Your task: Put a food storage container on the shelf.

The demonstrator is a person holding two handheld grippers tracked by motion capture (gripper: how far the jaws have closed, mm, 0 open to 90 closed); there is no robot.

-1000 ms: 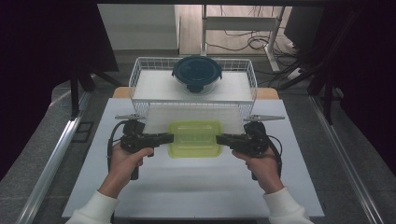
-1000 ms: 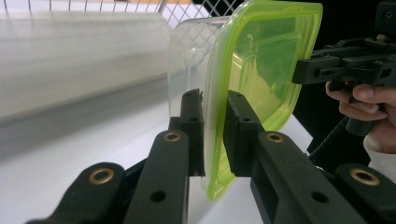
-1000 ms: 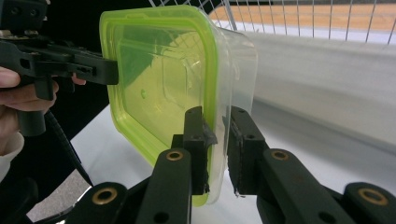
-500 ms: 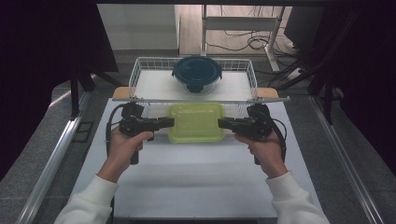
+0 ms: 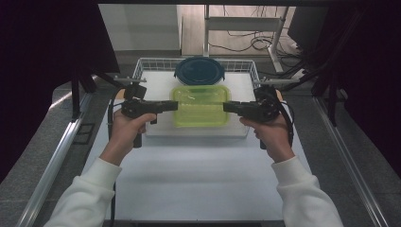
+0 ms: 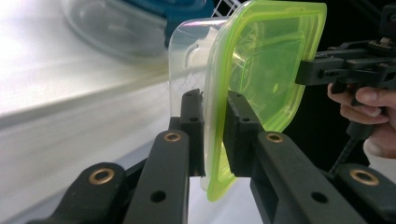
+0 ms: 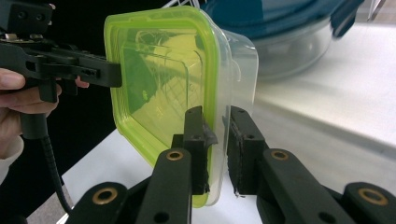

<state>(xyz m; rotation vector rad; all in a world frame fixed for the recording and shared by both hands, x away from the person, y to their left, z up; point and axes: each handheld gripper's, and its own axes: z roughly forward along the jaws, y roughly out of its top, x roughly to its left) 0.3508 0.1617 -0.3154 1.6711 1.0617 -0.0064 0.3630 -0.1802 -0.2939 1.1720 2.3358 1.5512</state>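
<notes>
1. The box (image 5: 200,106), clear with a green lid, hangs in the air between the two grippers, just over the front edge of the wire basket (image 5: 142,66).
2. The left gripper (image 5: 171,105) pinches the left rim of the box. In the left gripper view its jaws squeeze the lid's edge (image 6: 215,140).
3. The right gripper (image 5: 229,107) pinches the right rim. In the right gripper view its jaws sit on both sides of the rim (image 7: 215,140), closed on it.
4. The box is flat, lid up. Its long side runs from one gripper to the other, so each hand holds one short end.
5. Both hands are the same way off from the box, so neither one is nearer.
6. Behind the box, at the back of the basket, sits a round bowl with a blue lid (image 5: 199,71).
7. I think the box goes down next into the basket, in front of the bowl. Both hands must sink together, or the box will tip.
</notes>
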